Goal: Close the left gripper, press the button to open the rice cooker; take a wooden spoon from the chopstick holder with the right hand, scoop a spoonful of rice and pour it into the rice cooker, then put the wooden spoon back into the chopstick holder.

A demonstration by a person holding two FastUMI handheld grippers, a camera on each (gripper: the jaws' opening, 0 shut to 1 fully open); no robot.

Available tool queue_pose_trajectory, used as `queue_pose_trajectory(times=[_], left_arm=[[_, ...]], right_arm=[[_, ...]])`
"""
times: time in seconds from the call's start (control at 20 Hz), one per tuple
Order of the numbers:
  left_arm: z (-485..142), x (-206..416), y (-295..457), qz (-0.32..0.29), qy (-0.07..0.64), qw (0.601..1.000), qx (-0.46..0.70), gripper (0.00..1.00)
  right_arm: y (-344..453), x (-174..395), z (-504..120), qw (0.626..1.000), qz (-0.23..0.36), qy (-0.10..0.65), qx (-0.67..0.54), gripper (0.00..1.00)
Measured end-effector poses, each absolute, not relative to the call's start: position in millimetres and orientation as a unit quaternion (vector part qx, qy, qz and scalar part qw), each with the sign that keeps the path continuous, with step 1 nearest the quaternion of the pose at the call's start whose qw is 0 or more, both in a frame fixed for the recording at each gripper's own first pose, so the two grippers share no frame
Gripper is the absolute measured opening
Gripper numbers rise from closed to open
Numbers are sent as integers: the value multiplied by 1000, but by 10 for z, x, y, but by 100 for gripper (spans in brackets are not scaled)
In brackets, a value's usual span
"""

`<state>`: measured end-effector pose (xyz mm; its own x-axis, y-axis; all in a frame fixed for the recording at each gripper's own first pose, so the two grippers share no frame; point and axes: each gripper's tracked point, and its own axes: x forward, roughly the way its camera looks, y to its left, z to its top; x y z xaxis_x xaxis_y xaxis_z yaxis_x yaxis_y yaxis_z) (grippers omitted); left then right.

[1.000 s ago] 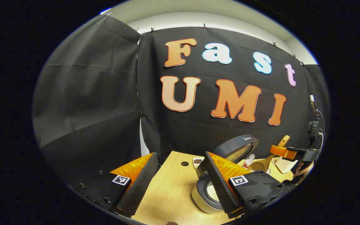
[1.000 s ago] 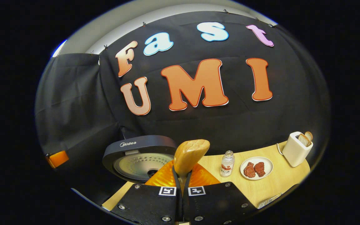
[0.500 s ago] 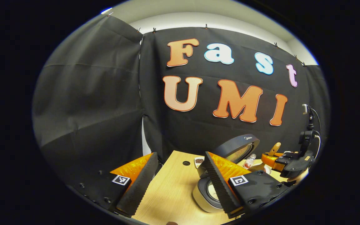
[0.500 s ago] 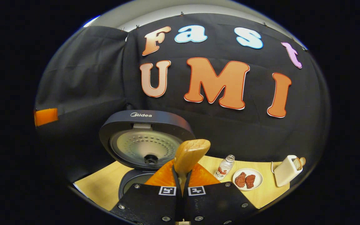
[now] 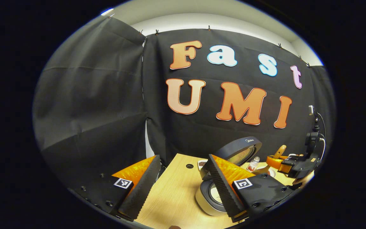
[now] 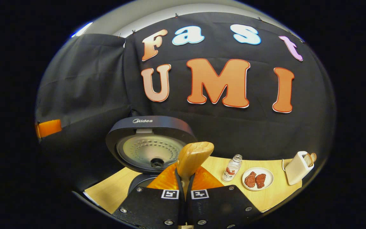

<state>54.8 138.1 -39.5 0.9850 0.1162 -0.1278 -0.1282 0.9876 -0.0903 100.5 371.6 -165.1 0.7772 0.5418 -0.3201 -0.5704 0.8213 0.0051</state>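
The rice cooker [image 5: 209, 197] stands on the wooden table [image 5: 170, 197] with its dark lid [image 5: 240, 149] swung up. My left gripper [image 5: 183, 156] is open and holds nothing; its right finger overlaps the cooker's body. In the right gripper view the lid [image 6: 151, 143] and the pot's rim [image 6: 140, 184] sit just left of my right gripper [image 6: 186, 174], which is shut on the wooden spoon [image 6: 194, 156]. The spoon's handle end sticks out past the fingertips, and its bowl is hidden. The left gripper view shows the right gripper [image 5: 292, 163], spoon handle [image 5: 280, 151] up, right of the cooker.
A small bottle [image 6: 232, 167], a white plate [image 6: 267, 183] with two meat pieces and a white toaster [image 6: 299, 167] line up to the cooker's right. A small dish of dark grains [image 5: 201, 163] and a round table hole [image 5: 189, 166] lie behind the cooker.
The right gripper with the spoon has dropped and swung toward the cooker, so the open lid now looms larger in its view. The left gripper has stayed open and nearly still.
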Motion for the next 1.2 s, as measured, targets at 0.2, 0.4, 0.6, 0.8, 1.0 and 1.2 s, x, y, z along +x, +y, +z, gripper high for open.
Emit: queue_pose_trajectory(times=[0.2,0.4,0.6,0.8,1.0,1.2], left_arm=[[-300,527,1267,57,52,996,-45,100],[-251,527,1144,50,47,997,-47,100],[-212,516,1017,45,44,997,-42,100],[-181,526,889,39,41,997,-43,100],[-160,511,813,39,40,997,-44,100],[-131,483,765,42,32,998,-36,100]], right_arm=[[3298,1103,-1451,952,268,147,-25,0],[2757,1179,-1350,962,231,142,-25,0],[2167,1163,-1317,971,193,140,-23,0],[1619,1137,-1410,976,154,149,-28,0],[1074,1068,-1671,978,114,171,-24,0],[633,1009,-2008,977,77,201,-14,0]])
